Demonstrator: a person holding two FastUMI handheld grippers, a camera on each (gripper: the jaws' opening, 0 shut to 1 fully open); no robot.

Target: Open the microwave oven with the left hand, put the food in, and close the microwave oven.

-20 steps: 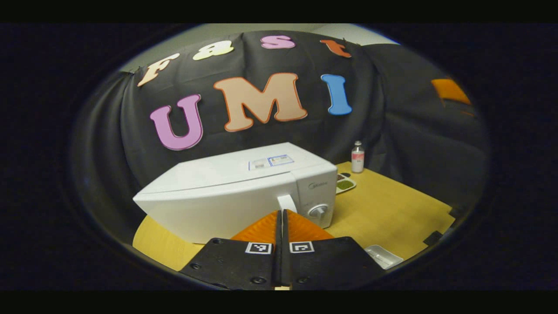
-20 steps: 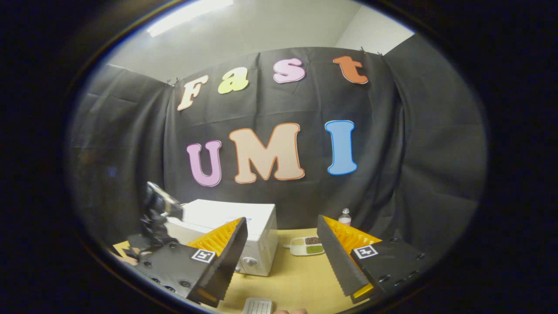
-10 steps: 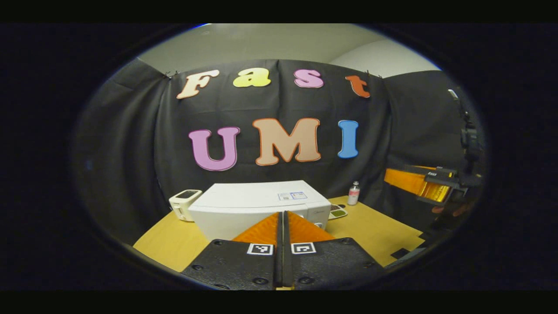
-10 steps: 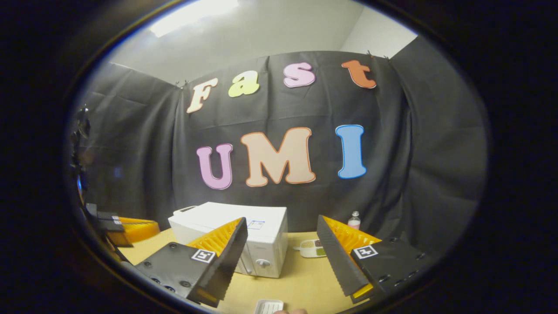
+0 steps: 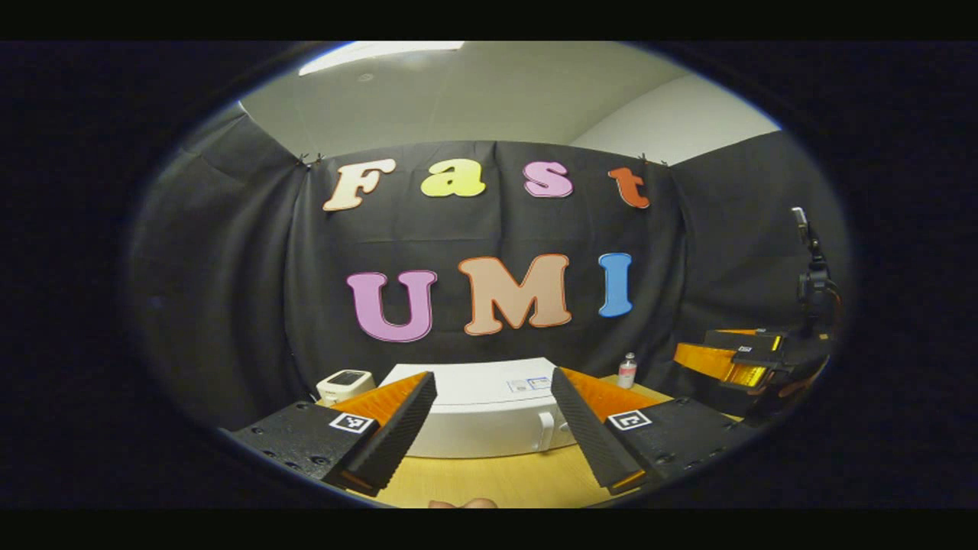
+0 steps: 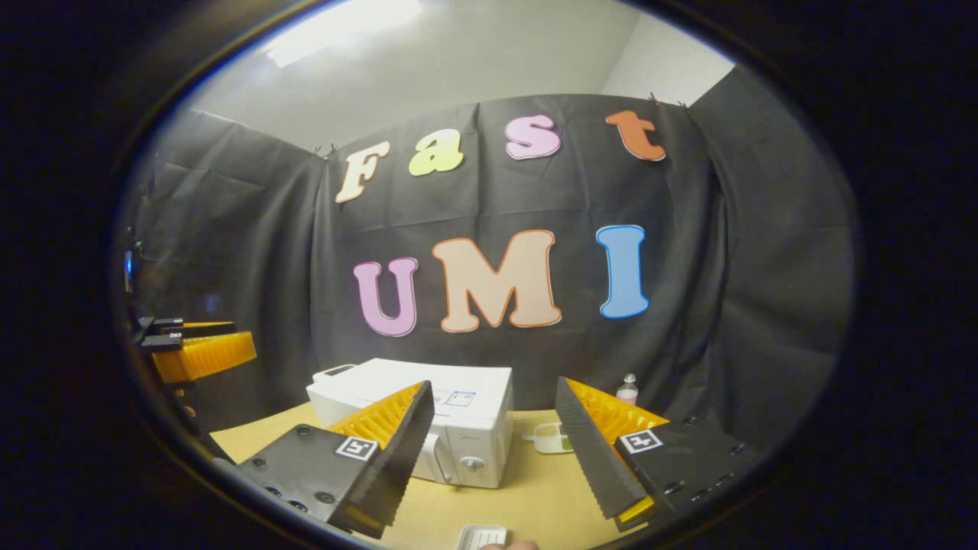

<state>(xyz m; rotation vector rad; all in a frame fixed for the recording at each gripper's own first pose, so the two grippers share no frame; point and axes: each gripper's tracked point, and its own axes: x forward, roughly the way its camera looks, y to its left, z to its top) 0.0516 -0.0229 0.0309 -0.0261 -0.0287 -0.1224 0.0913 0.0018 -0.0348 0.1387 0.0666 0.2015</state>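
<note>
Microwave oven (image 6: 428, 405) is showing smooth, glossy white casing; table (image 6: 527, 496) beneath is showing matt wood-look surface.

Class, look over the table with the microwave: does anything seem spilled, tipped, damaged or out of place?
Nothing stands out. The microwave sits level on the table with its door shut, and the small bottle behind it stands upright. No spill shows.

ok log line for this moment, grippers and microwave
left gripper: open, empty | right gripper: open, empty | microwave: door shut, untouched | food tray: on table beside it
</note>
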